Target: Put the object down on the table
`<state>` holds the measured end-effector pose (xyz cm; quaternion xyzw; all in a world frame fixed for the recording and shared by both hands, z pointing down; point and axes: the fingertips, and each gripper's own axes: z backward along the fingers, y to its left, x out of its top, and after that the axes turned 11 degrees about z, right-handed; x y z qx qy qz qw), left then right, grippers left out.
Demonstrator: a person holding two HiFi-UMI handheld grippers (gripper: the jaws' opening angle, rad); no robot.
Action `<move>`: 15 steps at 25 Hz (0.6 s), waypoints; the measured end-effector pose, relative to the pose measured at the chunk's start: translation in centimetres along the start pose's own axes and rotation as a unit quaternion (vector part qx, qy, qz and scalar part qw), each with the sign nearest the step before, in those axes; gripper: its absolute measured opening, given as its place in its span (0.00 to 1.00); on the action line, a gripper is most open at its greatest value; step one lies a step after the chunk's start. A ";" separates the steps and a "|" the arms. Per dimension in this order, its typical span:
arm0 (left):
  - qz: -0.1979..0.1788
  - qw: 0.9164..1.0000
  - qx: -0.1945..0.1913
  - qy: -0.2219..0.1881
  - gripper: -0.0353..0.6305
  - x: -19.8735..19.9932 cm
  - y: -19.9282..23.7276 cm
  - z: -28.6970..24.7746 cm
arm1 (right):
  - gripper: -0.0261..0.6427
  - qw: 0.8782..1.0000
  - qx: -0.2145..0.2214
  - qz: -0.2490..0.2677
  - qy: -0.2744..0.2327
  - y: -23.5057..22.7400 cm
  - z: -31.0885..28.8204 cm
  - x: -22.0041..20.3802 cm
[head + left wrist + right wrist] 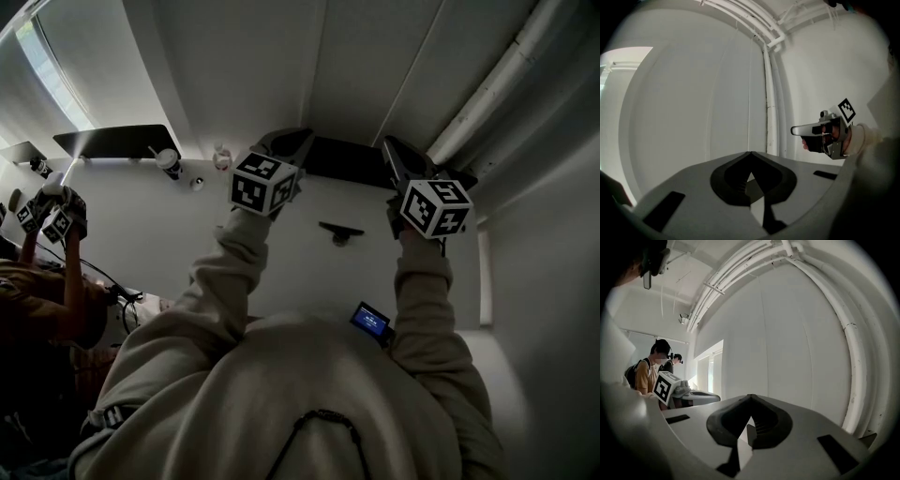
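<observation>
My left gripper [292,141] and right gripper [396,150] are both raised side by side toward a white wall, each held by a hand in a beige sleeve. Both are shut, with nothing between the jaws. In the left gripper view the jaw tips of the left gripper [751,153] meet in front of bare wall, and the right gripper [794,130] shows at the right. In the right gripper view the right gripper [751,395] is shut too, and the left gripper's marker cube [665,386] shows at the left. No held object is visible. The white table [178,244] lies below.
A cup [170,161] and small items stand at the table's far left. A small dark thing [340,230] lies between my arms, and a device with a blue screen [371,321] is near my right elbow. Another person [47,281] with grippers is at the left. White pipes [853,357] run along the wall.
</observation>
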<state>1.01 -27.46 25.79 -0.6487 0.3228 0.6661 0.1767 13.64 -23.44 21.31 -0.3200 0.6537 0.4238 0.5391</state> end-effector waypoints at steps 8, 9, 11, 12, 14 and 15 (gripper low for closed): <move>0.001 1.000 -0.006 0.005 0.06 -0.5 -0.7 -0.4 | 0.07 1.000 -0.007 -0.005 0.000 -0.5 1.0 -0.1; 0.001 1.000 -0.006 0.005 0.06 -0.6 -0.7 -0.4 | 0.07 1.000 -0.007 -0.006 0.000 -0.6 1.1 -0.2; 0.001 1.000 -0.007 0.005 0.06 -0.7 -0.8 -0.5 | 0.07 1.000 -0.007 -0.007 0.001 -0.5 1.1 -0.4; 0.001 1.000 -0.007 0.005 0.06 -0.8 -0.9 -0.5 | 0.07 1.000 -0.006 -0.007 0.001 -0.5 1.1 -0.5; 0.000 1.000 -0.009 0.005 0.06 -1.0 -1.0 -0.5 | 0.07 1.000 -0.005 -0.007 0.002 -0.3 1.1 -0.8; 0.000 1.000 -0.009 0.006 0.06 -1.1 -1.1 -0.6 | 0.07 1.000 -0.004 -0.007 0.002 -0.3 1.0 -0.9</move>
